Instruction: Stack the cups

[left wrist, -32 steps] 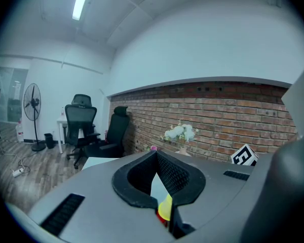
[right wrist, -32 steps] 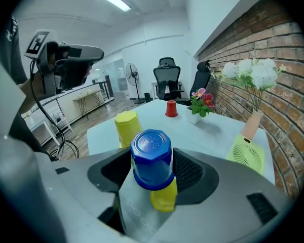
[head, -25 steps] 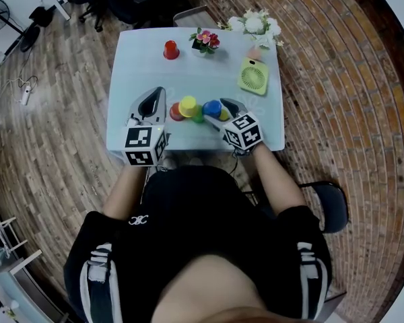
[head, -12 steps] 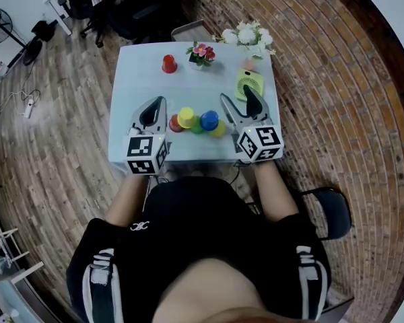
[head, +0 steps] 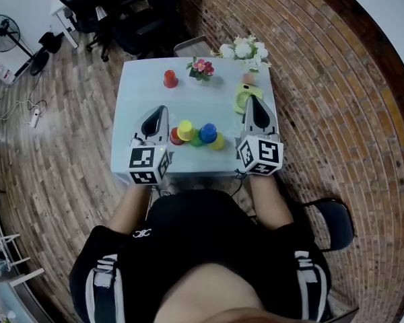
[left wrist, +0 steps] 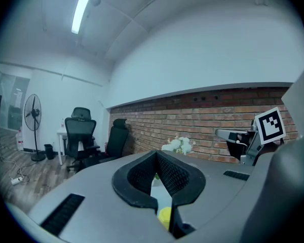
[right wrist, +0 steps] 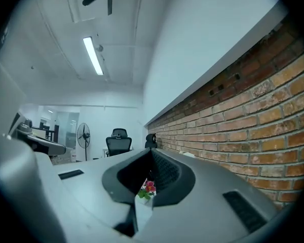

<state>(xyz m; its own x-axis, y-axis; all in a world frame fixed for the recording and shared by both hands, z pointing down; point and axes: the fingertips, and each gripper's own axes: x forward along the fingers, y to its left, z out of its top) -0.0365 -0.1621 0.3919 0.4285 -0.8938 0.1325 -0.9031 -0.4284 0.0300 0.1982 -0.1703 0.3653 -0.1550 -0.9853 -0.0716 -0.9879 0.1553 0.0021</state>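
Observation:
Several small cups sit bunched at the table's near middle: red (head: 176,137), yellow (head: 184,129), green (head: 196,139), blue (head: 207,132) and a second yellow (head: 218,141). Another red cup (head: 170,79) stands alone at the far left. My left gripper (head: 163,109) hovers shut just left of the bunch; a yellow cup (left wrist: 164,217) shows below its jaws. My right gripper (head: 250,99) is held level to the right of the bunch. Its jaws have just closed with nothing between them.
A pot of pink flowers (head: 202,67) and a white bouquet (head: 244,48) stand at the table's far edge, and a green fan (head: 246,94) lies beside the right gripper. The light table (head: 141,96) ends close to my body. Office chairs stand beyond it.
My right gripper has lifted away from the blue and yellow cups, swung level to the right of them and gone from open to shut. The left gripper has risen slightly.

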